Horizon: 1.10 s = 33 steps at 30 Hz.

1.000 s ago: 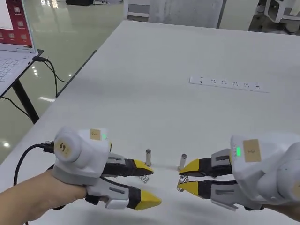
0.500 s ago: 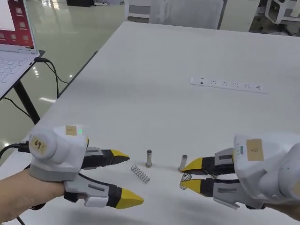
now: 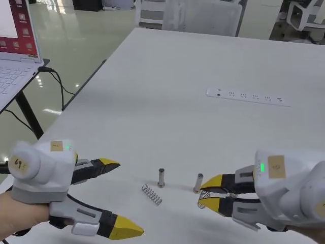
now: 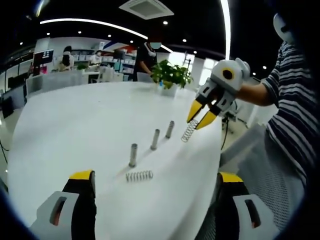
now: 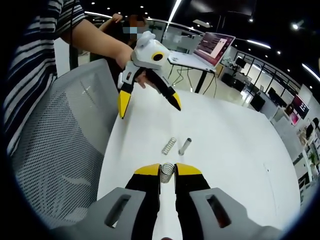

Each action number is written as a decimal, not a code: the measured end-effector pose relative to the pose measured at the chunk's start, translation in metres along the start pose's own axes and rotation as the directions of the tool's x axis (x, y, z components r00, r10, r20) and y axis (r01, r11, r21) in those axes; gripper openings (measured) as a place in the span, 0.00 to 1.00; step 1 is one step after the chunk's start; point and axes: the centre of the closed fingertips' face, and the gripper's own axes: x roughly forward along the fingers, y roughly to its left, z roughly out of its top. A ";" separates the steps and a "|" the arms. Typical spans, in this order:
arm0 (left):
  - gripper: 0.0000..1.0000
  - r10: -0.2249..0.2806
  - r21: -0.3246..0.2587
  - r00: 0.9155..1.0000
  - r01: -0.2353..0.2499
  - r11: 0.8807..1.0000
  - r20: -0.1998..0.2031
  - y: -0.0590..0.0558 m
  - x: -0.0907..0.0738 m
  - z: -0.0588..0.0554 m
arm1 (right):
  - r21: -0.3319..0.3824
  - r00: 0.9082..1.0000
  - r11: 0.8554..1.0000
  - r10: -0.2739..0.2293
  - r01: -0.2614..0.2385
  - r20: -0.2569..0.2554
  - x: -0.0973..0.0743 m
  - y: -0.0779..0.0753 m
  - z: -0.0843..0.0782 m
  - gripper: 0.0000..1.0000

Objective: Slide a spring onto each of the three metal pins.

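Two bare metal pins (image 3: 161, 177) (image 3: 198, 182) stand upright on the white table (image 3: 167, 112); the left gripper view shows three in a row (image 4: 133, 155) (image 4: 155, 139) (image 4: 170, 129). A loose spring (image 3: 151, 194) (image 4: 139, 175) (image 5: 169, 145) lies flat beside the left pin. My left gripper (image 3: 119, 198) (image 4: 155, 176) (image 5: 147, 97) is open, held left of the spring and apart from it. My right gripper (image 3: 212, 192) (image 5: 167, 170) (image 4: 202, 112) is shut on a second spring (image 3: 203, 195) (image 5: 167, 172) (image 4: 189, 130), close to the right pin.
A white power strip (image 3: 248, 96) lies further back on the table. A laptop (image 3: 15, 46) sits on a stand off the table's left edge, with a black cable (image 3: 56, 76) hanging. A mesh chair (image 5: 55, 145) stands at the near side.
My left gripper has drawn back to the left, away from the loose spring, with its jaws spread wider. The spring stays on the table. The right gripper has barely moved.
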 end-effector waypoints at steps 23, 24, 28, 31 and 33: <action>0.98 0.033 -0.023 0.999 -0.033 0.999 -0.006 0.007 -0.009 -0.007 | 0.023 0.999 0.998 -0.051 0.051 -0.012 -0.001 -0.029 0.001 0.07; 0.98 0.032 -0.025 0.999 -0.032 0.999 -0.005 0.007 -0.009 -0.007 | 0.030 0.998 0.998 -0.061 0.061 -0.008 -0.001 -0.033 0.002 0.07; 0.98 0.043 -0.041 0.999 -0.043 0.998 0.002 0.011 -0.010 -0.007 | 0.096 0.994 0.990 -0.106 0.105 0.007 0.000 -0.050 0.003 0.07; 0.98 0.051 -0.045 0.999 -0.050 0.998 0.011 0.013 -0.013 -0.005 | 0.145 0.992 0.981 -0.129 0.126 0.012 0.000 -0.060 0.002 0.07; 0.98 0.050 -0.044 0.999 -0.050 0.998 0.010 0.012 -0.014 -0.004 | 0.173 0.992 0.977 -0.125 0.121 0.012 0.001 -0.063 0.000 0.07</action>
